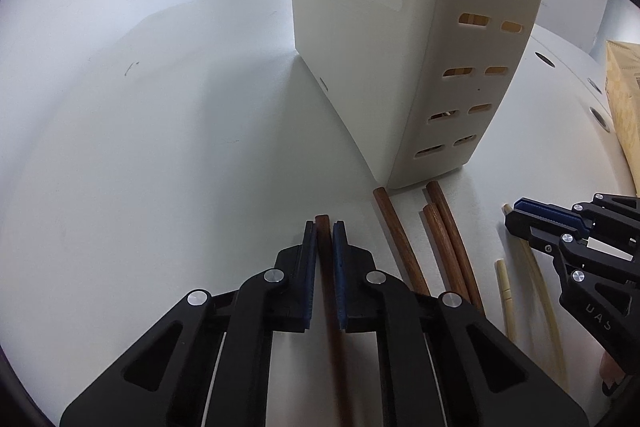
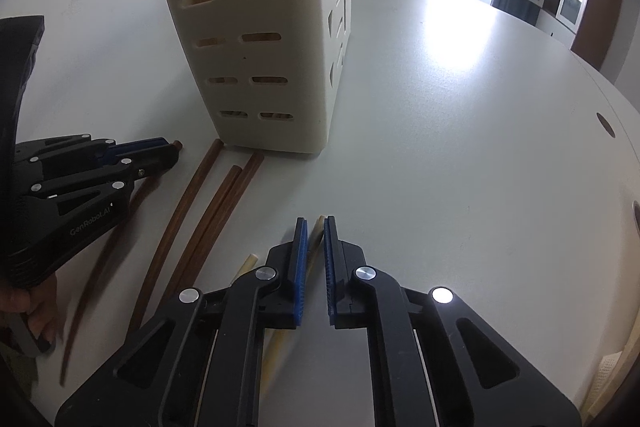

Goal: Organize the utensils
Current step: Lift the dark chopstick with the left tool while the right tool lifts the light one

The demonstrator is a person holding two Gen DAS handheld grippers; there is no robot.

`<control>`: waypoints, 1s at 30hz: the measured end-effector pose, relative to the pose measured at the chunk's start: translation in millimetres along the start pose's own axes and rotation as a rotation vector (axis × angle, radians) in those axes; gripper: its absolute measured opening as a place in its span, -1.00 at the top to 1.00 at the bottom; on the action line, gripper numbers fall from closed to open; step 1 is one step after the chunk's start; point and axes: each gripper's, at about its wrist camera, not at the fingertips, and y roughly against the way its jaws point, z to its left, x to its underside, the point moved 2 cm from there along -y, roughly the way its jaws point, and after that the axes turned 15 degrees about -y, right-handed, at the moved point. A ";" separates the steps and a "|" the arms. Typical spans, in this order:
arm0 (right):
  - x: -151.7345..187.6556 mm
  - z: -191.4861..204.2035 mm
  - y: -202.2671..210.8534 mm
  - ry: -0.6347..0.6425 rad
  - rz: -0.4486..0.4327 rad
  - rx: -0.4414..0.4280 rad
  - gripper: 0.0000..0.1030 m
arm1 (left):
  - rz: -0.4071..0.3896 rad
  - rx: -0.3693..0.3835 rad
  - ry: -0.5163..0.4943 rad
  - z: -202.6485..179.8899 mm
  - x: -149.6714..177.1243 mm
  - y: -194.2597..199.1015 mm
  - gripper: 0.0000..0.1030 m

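A cream slotted utensil holder (image 1: pixel 404 39) stands upright on the white table; it also shows in the right wrist view (image 2: pixel 256 27). My left gripper (image 1: pixel 323 227) is shut on a brown chopstick (image 1: pixel 325 255) in front of the holder's near corner. Three more brown chopsticks (image 1: pixel 440 239) lie on the table to its right, their ends near the holder's base (image 2: pixel 208 211). My right gripper (image 2: pixel 316 225) is shut on a pale chopstick (image 2: pixel 316 231). Another pale chopstick (image 1: pixel 505 291) lies beside it (image 2: pixel 248 263).
A tan cardboard box (image 1: pixel 624 99) stands at the table's right edge. The table (image 2: pixel 460 147) has round holes near its rim (image 2: pixel 606 125). A dark doorway and windows are beyond the table. The other gripper shows in each view (image 1: pixel 520 215) (image 2: pixel 168 151).
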 end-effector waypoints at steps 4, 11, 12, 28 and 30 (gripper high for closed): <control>-1.0 -5.2 1.0 -0.041 0.017 -0.025 0.89 | 0.005 0.009 0.005 1.6 0.3 0.4 0.86; -10.1 -12.3 25.9 -0.076 -0.040 -0.053 0.90 | -0.056 0.004 0.031 3.5 0.3 21.2 0.86; -10.8 -13.4 29.2 -0.081 -0.051 -0.054 0.90 | -0.074 0.001 0.032 3.4 -1.1 26.6 0.86; -16.2 -5.1 84.8 -0.081 -0.209 -0.096 0.90 | -0.310 -0.015 0.005 -14.3 -18.6 106.7 0.87; -16.4 -3.3 91.9 -0.076 -0.225 -0.104 0.90 | -0.336 -0.023 0.003 -13.4 -14.0 118.3 0.87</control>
